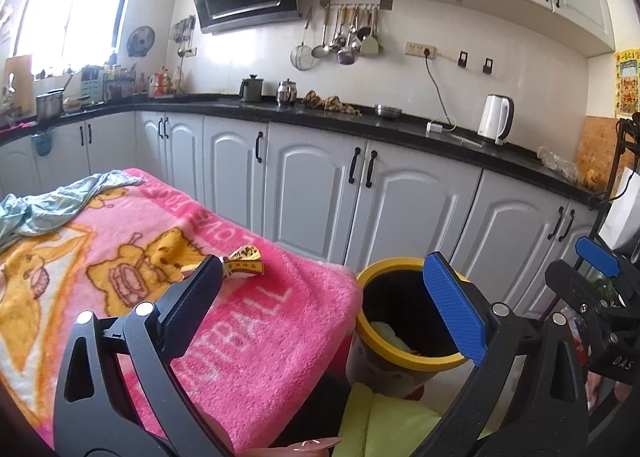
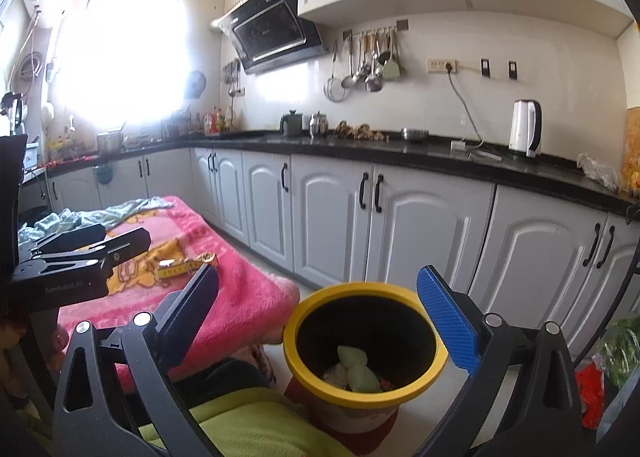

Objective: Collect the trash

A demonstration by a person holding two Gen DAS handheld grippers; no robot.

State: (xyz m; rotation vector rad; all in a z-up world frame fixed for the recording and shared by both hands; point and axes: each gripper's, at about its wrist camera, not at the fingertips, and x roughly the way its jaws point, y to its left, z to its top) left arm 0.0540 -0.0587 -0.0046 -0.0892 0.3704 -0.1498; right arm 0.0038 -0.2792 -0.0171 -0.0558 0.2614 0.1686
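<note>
A crumpled yellow snack wrapper [image 1: 242, 263] lies on the pink blanket [image 1: 256, 337] near its right edge; it also shows in the right wrist view [image 2: 186, 264]. A yellow-rimmed bin [image 2: 366, 341] stands on the floor beside the blanket, with pale green crumpled trash [image 2: 356, 371] inside; it also shows in the left wrist view [image 1: 408, 321]. My left gripper [image 1: 324, 293] is open and empty, its left finger just short of the wrapper. My right gripper [image 2: 318, 315] is open and empty, above the bin's mouth.
A pale green cloth [image 1: 52, 205] lies bunched at the blanket's far left. White cabinets [image 1: 312, 193] under a black counter [image 1: 360, 123] run behind, with a white kettle [image 1: 496, 119]. A red and green bag [image 2: 612, 369] sits on the floor at right.
</note>
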